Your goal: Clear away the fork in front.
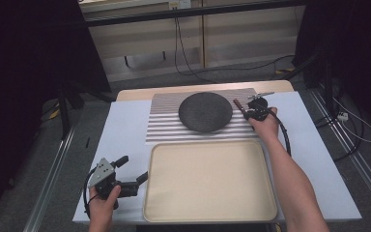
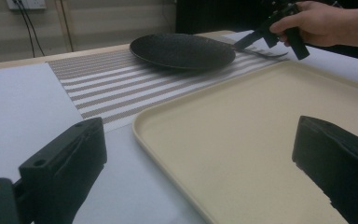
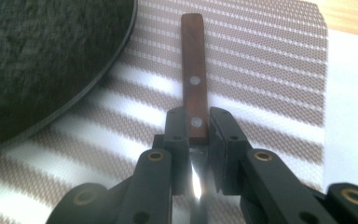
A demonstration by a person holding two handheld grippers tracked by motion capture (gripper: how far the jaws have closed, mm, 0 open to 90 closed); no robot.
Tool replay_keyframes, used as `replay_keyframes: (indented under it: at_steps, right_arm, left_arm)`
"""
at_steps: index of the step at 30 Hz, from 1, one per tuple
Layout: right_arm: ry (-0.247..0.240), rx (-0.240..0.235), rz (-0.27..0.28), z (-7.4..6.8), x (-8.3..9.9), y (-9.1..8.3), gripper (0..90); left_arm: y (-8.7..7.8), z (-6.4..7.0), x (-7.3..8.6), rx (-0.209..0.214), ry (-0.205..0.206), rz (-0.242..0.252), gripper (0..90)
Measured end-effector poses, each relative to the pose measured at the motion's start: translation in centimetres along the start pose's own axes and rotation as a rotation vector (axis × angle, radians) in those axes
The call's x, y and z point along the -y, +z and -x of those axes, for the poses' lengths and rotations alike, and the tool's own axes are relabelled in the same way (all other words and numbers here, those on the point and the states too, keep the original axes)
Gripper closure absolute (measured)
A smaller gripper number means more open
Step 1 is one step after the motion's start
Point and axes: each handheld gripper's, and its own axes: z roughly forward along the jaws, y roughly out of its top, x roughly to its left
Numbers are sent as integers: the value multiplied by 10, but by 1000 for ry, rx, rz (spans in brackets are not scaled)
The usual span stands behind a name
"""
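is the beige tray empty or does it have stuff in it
Empty. The beige tray shows bare in the high view, and the left gripper view shows its inside bare too; the dark plate sits apart on the striped mat.

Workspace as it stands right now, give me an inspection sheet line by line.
Surface: white table with a striped woven placemat at the far side.
Job's things: wooden-handled piece of cutlery held over the placemat; its metal end is hidden between the jaws. Round dark speckled plate on the placemat. Empty beige rectangular tray at the near edge.
Clutter: nothing seen.
Grippers: right hand-held gripper shut on the cutlery beside the plate; left hand-held gripper open, at the tray's left edge.
Cables: black cable trails from the right gripper; more on the floor.
Surroundings: dark curtains, pale wall panels.
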Motion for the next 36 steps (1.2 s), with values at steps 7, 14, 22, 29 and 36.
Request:
replay_keyframes:
  at_steps: [7, 14, 22, 29, 36]
  right_arm:
    - [-10, -8, -36, 9, 18, -23, 787]
    - [-26, -23, -70, 12, 36, -45, 787]
    - [-59, -27, -100, 8, 52, -65, 787]
    - [-54, -37, -106, 9, 58, -71, 774]
    - [-59, -54, -138, 12, 53, -69, 772]
  left_arm:
    - [-3, -1, 0, -4, -14, 17, 32]
    - [-5, -3, -1, -11, -22, 30, 32]
    - [-7, -4, -1, -16, -21, 33, 32]
    - [-6, -2, 0, -13, -16, 24, 32]
    - [-7, -2, 0, -18, -13, 22, 32]
